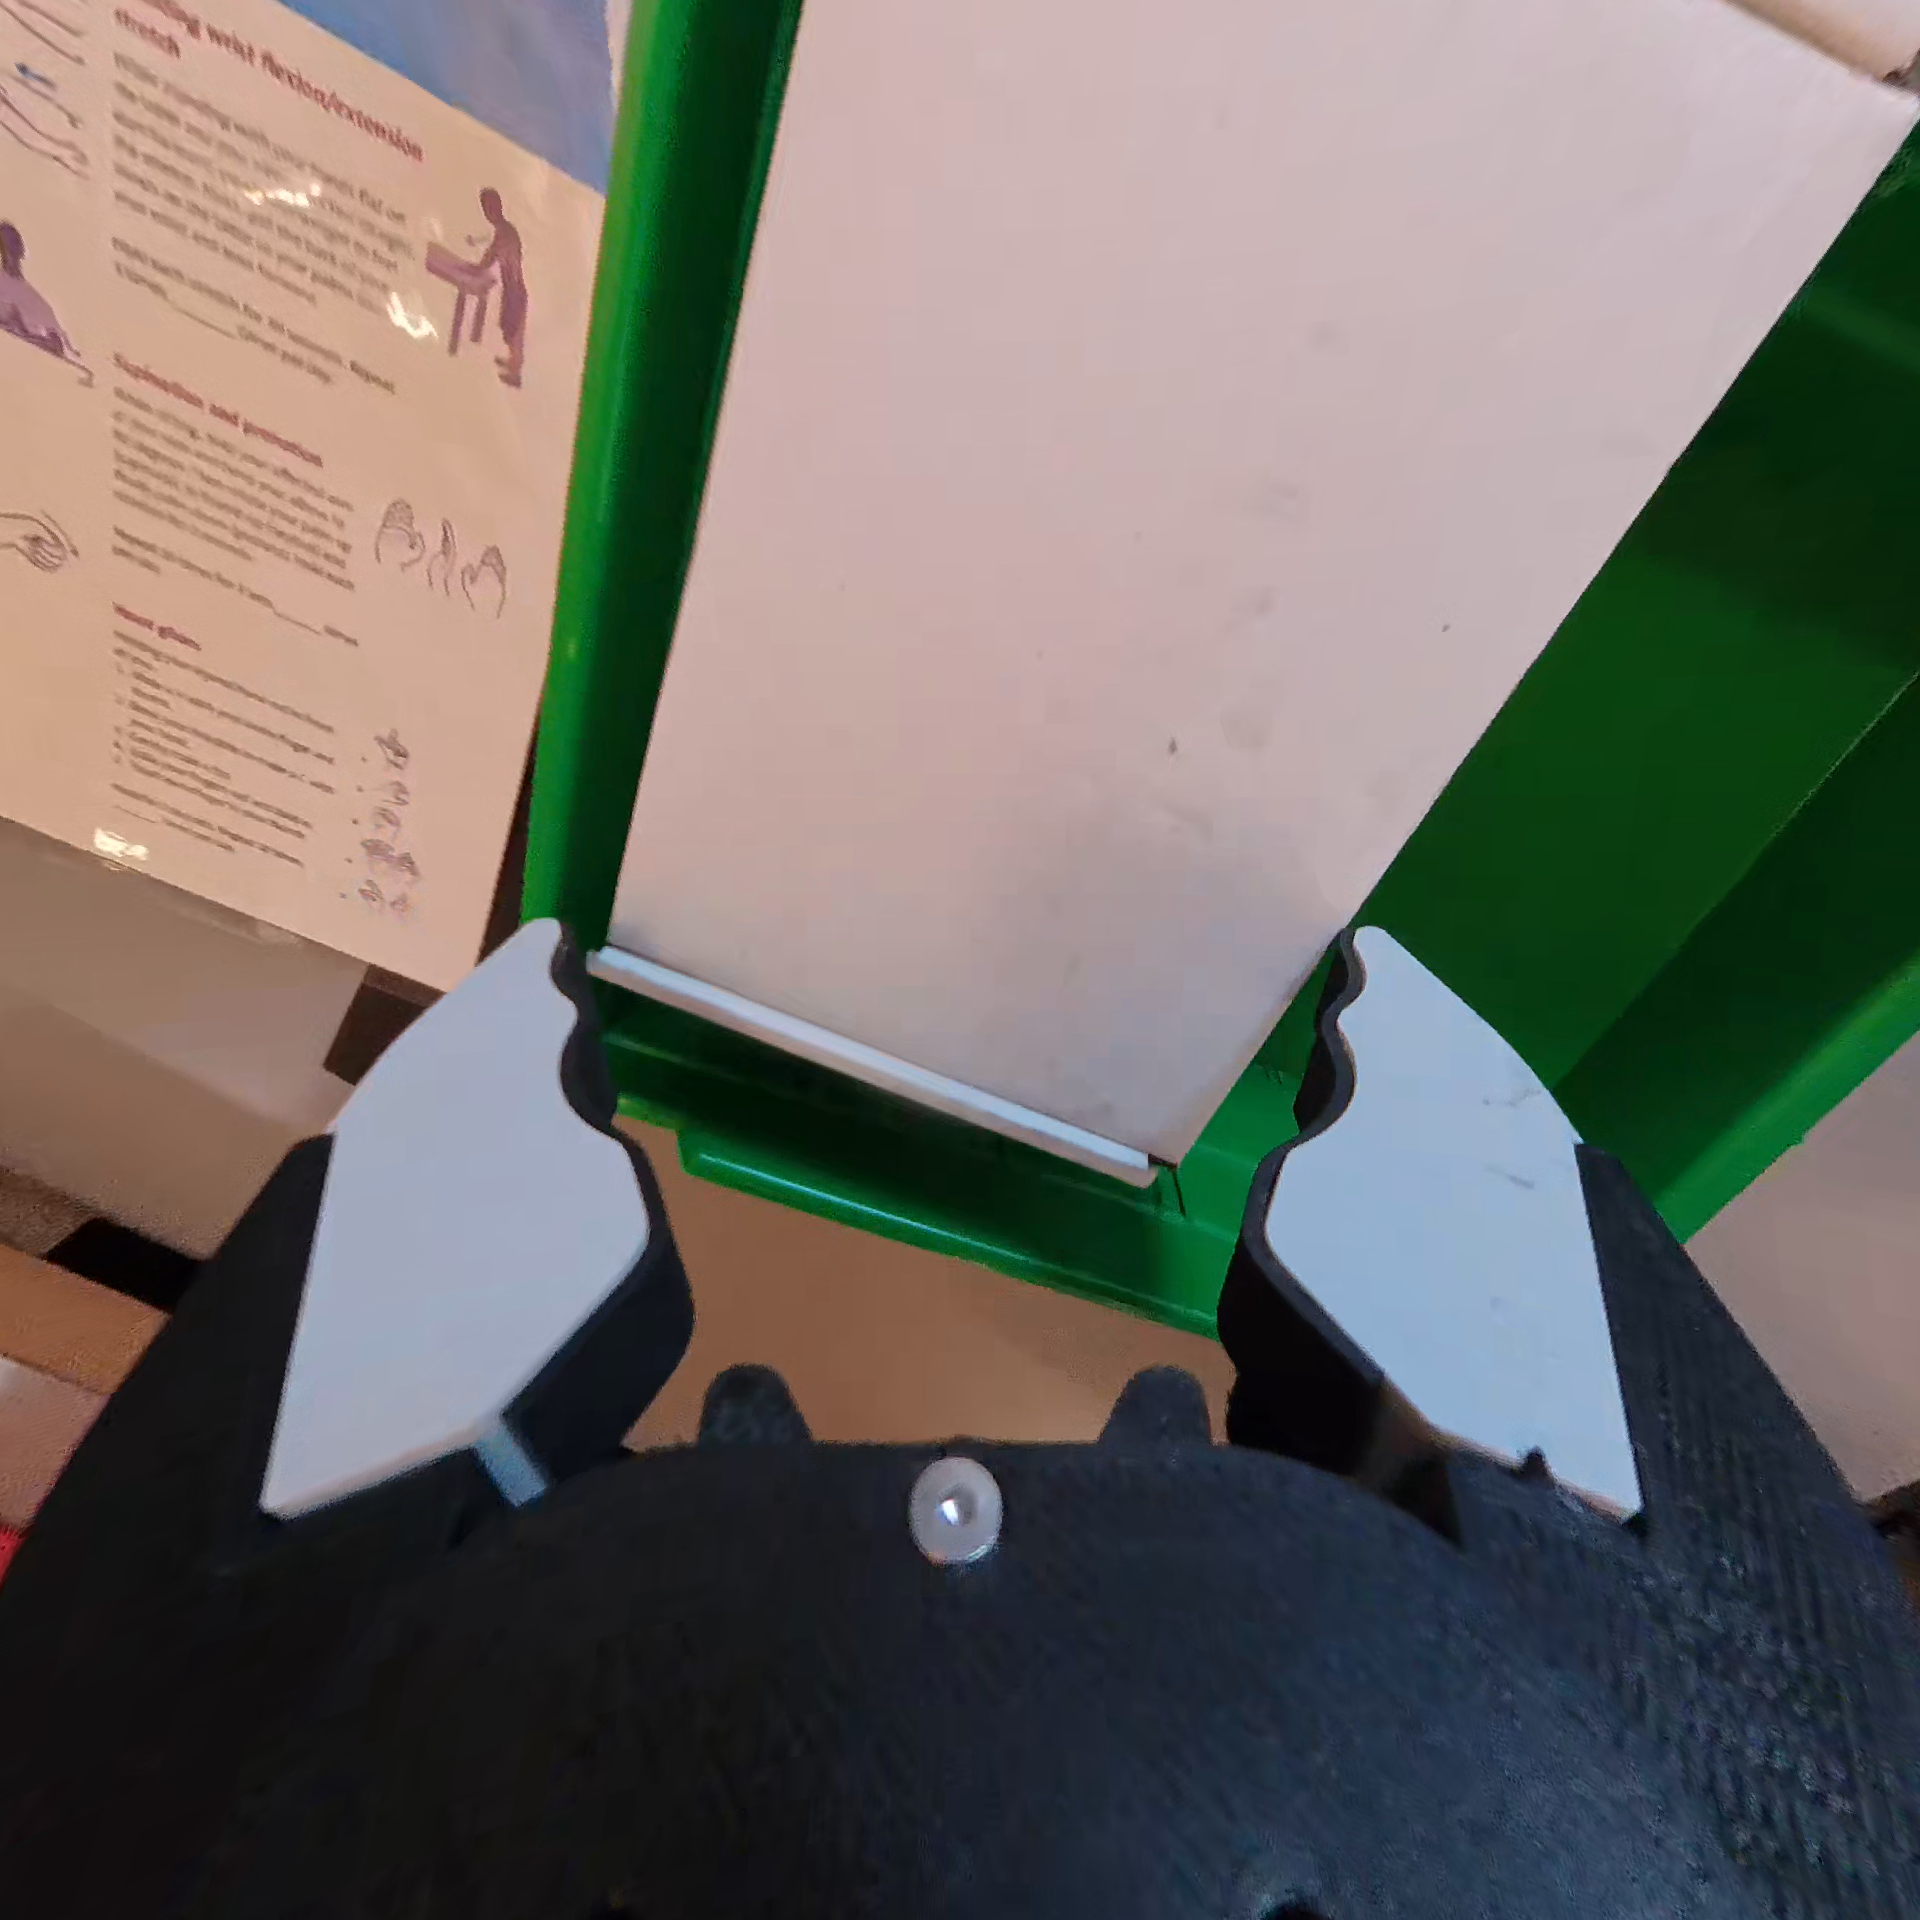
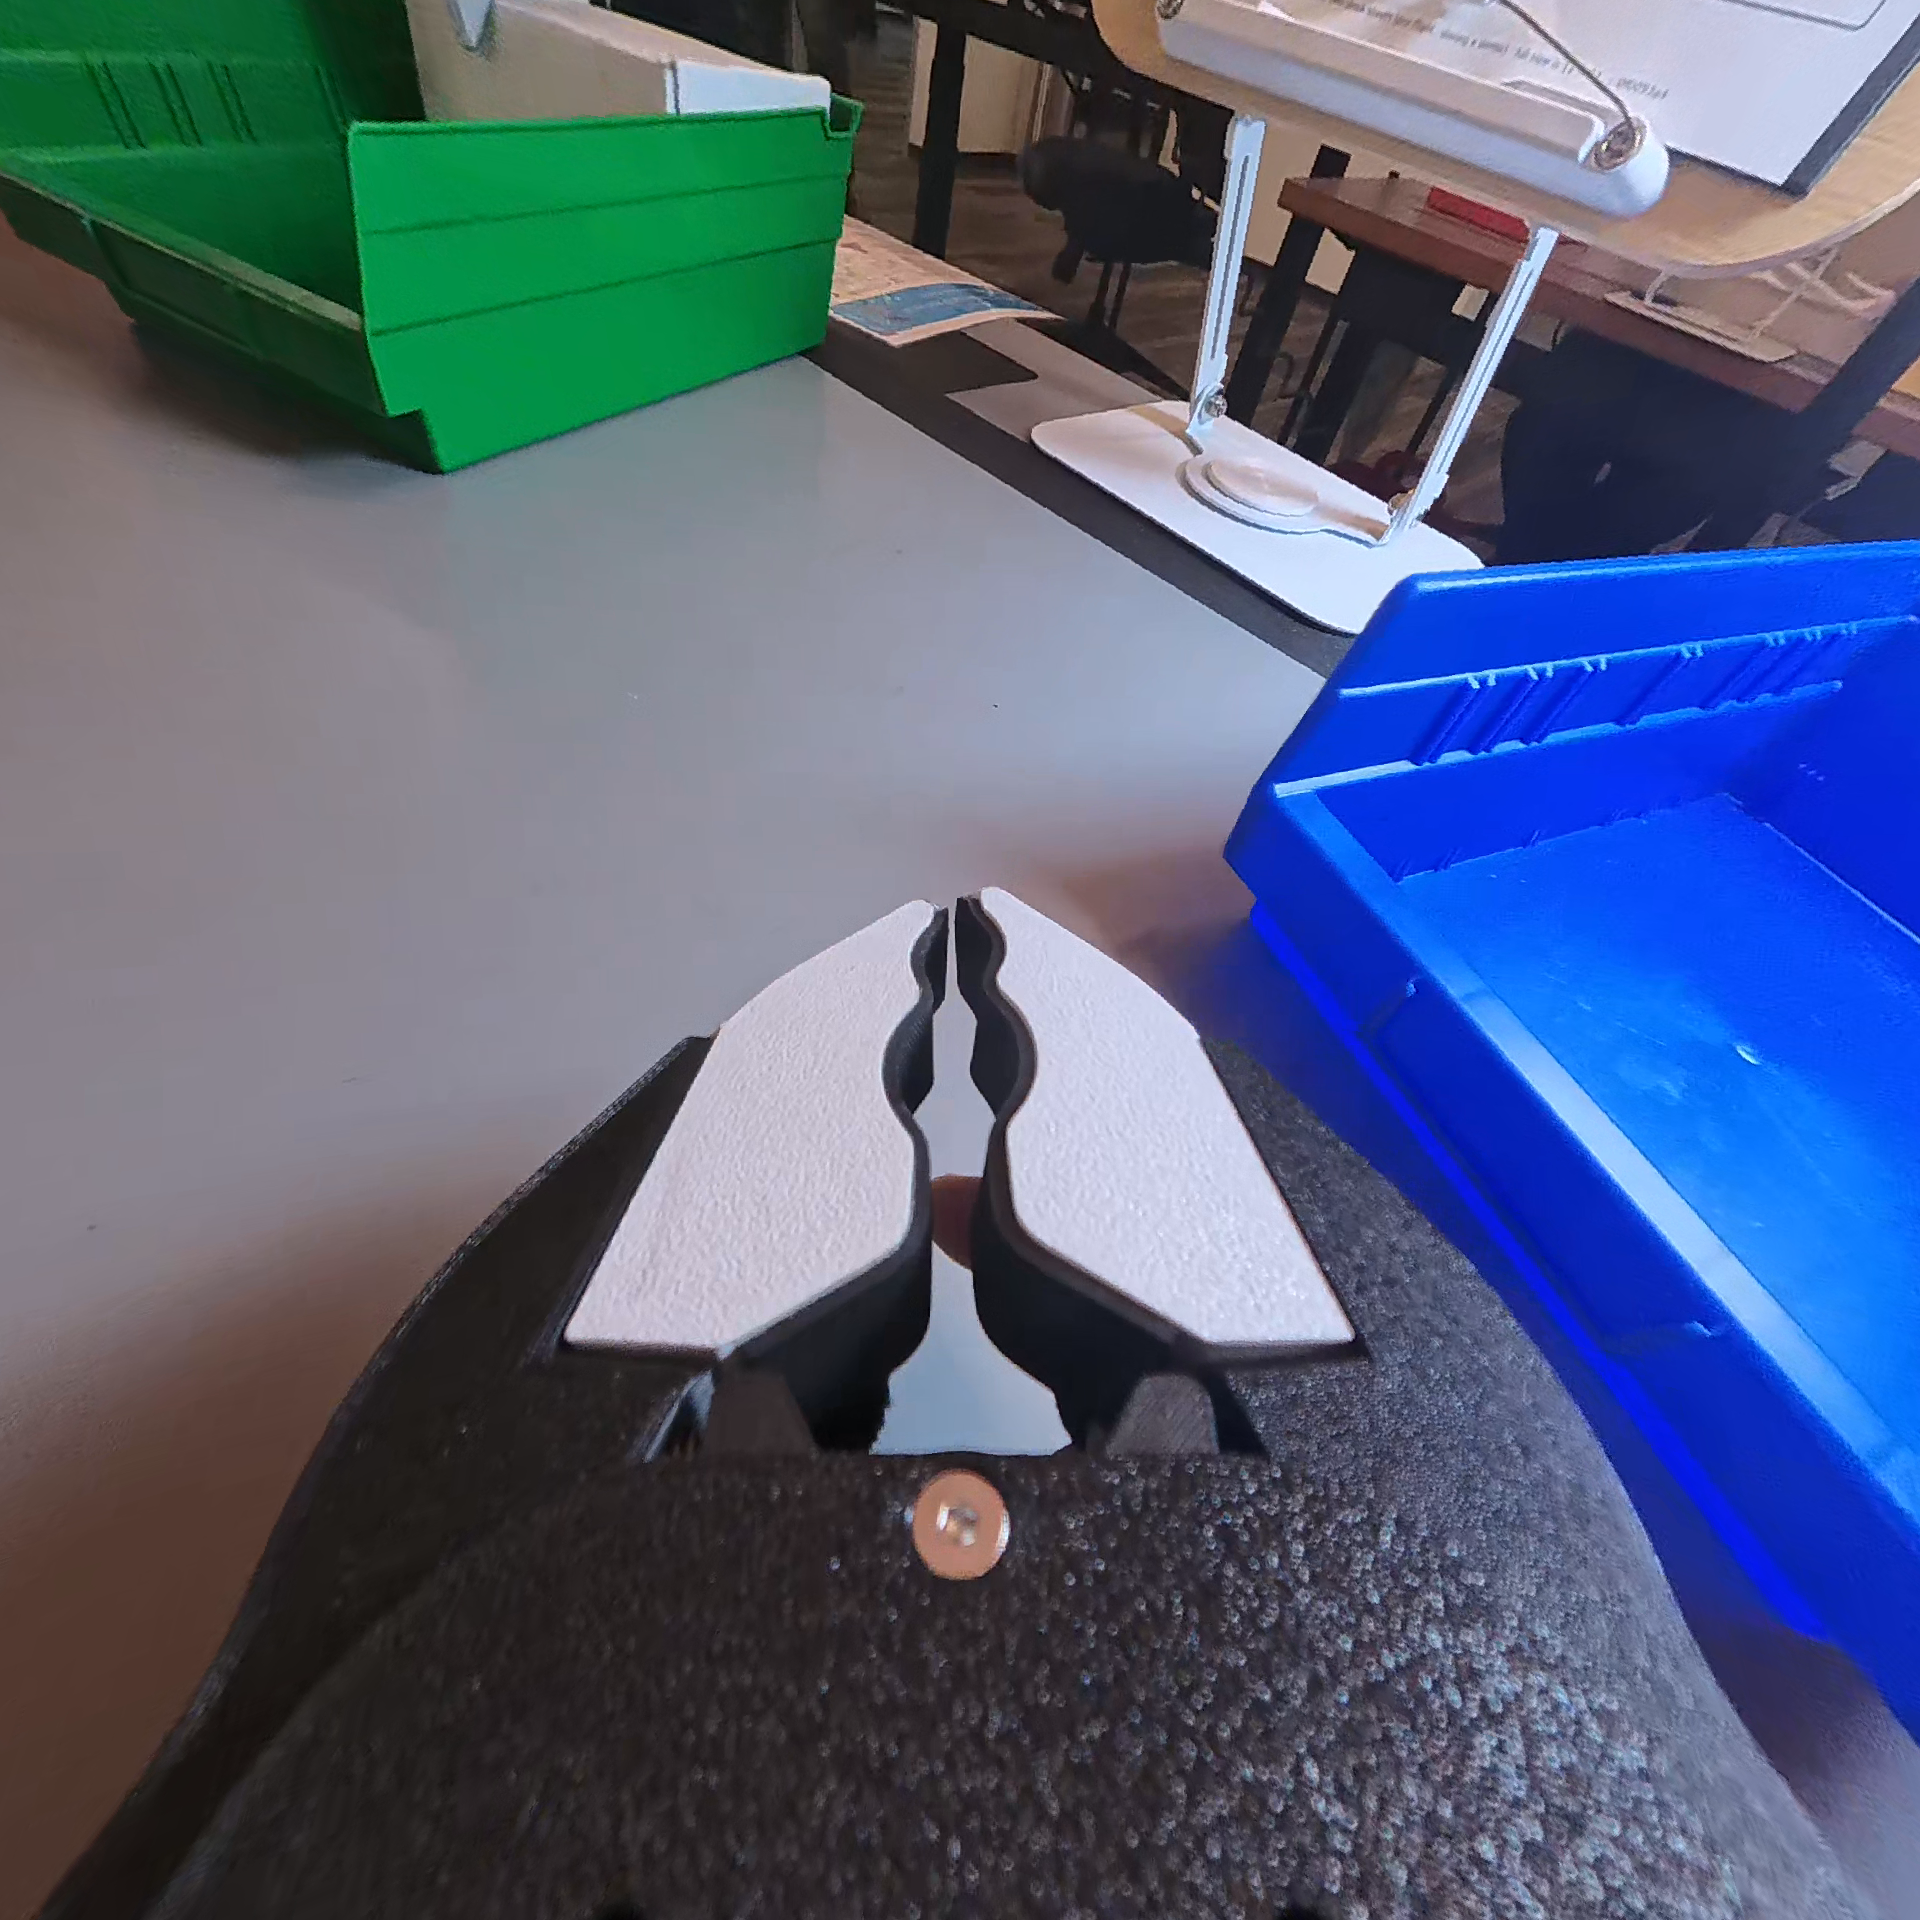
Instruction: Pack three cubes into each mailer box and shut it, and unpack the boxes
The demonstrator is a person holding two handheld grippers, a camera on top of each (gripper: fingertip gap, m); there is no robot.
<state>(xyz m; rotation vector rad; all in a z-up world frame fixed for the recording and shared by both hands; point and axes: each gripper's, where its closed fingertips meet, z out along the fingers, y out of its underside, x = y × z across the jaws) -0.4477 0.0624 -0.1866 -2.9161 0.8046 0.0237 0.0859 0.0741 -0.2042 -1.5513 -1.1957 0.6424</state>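
Note:
A white mailer box (image 1: pixel 1143 520) lies closed inside a green bin (image 1: pixel 1714 727), filling most of the left wrist view. My left gripper (image 1: pixel 956 945) is open, with its fingers spread on either side of the box's near end; the left fingertip (image 1: pixel 540 966) is close to the box corner. My right gripper (image 2: pixel 953 909) is shut and empty, low over the grey table (image 2: pixel 520 727). The green bin (image 2: pixel 582 260) with white boxes (image 2: pixel 623 73) in it shows far left in the right wrist view. No cubes are in view.
An empty blue bin (image 2: pixel 1610 987) sits just right of my right gripper. A white stand (image 2: pixel 1247 488) is at the table's far edge, with desks and chairs behind. A printed sheet (image 1: pixel 260 468) lies left of the green bin. The grippers' ends are close to 55 cm from one another.

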